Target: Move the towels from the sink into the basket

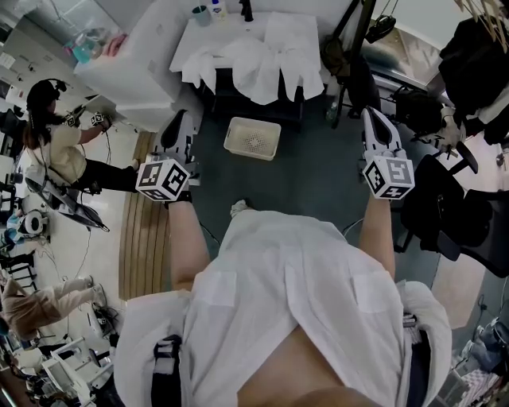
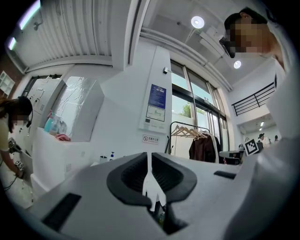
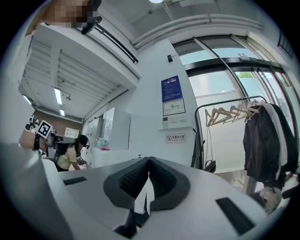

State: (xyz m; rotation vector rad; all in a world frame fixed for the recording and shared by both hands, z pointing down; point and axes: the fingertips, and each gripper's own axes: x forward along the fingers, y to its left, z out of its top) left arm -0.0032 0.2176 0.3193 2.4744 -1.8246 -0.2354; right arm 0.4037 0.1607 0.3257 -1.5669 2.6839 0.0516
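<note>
White towels (image 1: 262,60) lie heaped over the white sink unit (image 1: 191,38) at the far end, some hanging over its front edge. A cream perforated basket (image 1: 253,137) stands on the dark floor just in front of the sink. It looks empty. My left gripper (image 1: 176,125) and right gripper (image 1: 374,119) are held level at either side of the basket, well short of the towels. Seen from the left gripper view (image 2: 149,157) and the right gripper view (image 3: 149,160), each pair of jaws is pressed together with nothing between.
A person (image 1: 56,147) bends at a white counter (image 1: 127,67) on the left. Dark chairs (image 1: 461,211) and bags crowd the right. Bottles (image 1: 204,13) stand at the sink's back. A clothes rack with hangers (image 3: 234,110) and a dark jacket (image 3: 265,140) stands by the window.
</note>
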